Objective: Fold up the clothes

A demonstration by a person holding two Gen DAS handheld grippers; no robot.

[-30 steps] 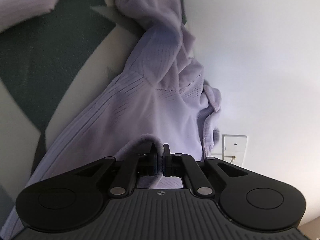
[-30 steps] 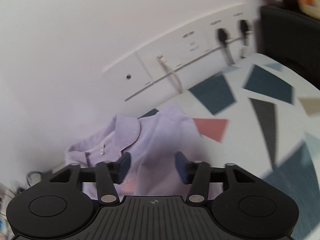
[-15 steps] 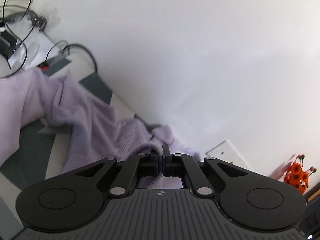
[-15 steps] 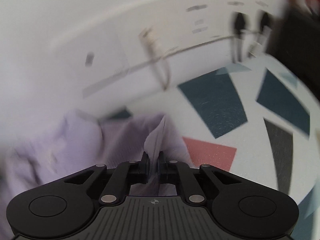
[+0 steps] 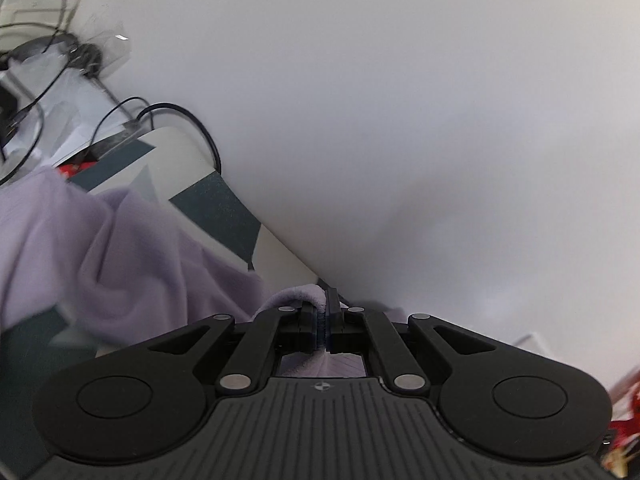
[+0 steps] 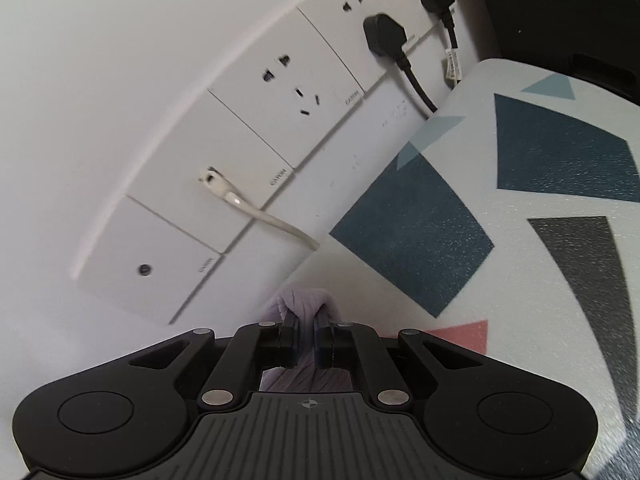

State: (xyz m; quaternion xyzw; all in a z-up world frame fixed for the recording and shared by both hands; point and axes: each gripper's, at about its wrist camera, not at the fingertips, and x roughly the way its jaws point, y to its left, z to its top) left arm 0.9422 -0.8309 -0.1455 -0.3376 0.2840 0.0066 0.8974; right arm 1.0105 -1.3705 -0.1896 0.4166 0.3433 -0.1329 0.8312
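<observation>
The left gripper (image 5: 326, 322) has its jaws clamped on a thick rolled edge of the lilac garment (image 5: 132, 256), a ribbed knit that trails away to the left of the jaws in loose folds. The pinch sits right at an edge, probably so the cloth can hang or be spread from a known line. Beyond these jaws stands the plain white wall (image 5: 400, 120); to their far left a tangle of black cables (image 5: 172, 120) lies past the cloth's end.

The right gripper (image 6: 306, 338) is likewise closed on the garment: a bunched ridge of the same lilac knit pokes up between its jaws and more shows behind them, under the linkage. Its jaws have just been closing, with cloth between them. Ahead of these jaws is the wall's row of sockets (image 6: 288, 76), with a white cable (image 6: 264, 216) and black plugs (image 6: 386, 34); to their right spreads the desk (image 6: 532, 248) with its cover of dark blue, grey and pink shapes.

With both grips on the fabric at separate points, the garment looks held ready for lifting and stretching flat, an early step in folding. Most of it rests slack on the desk to the left of the left jaws, so nothing is folded yet. The thick bunch in the right jaws may include more than one layer, which could spoil an even spread.
</observation>
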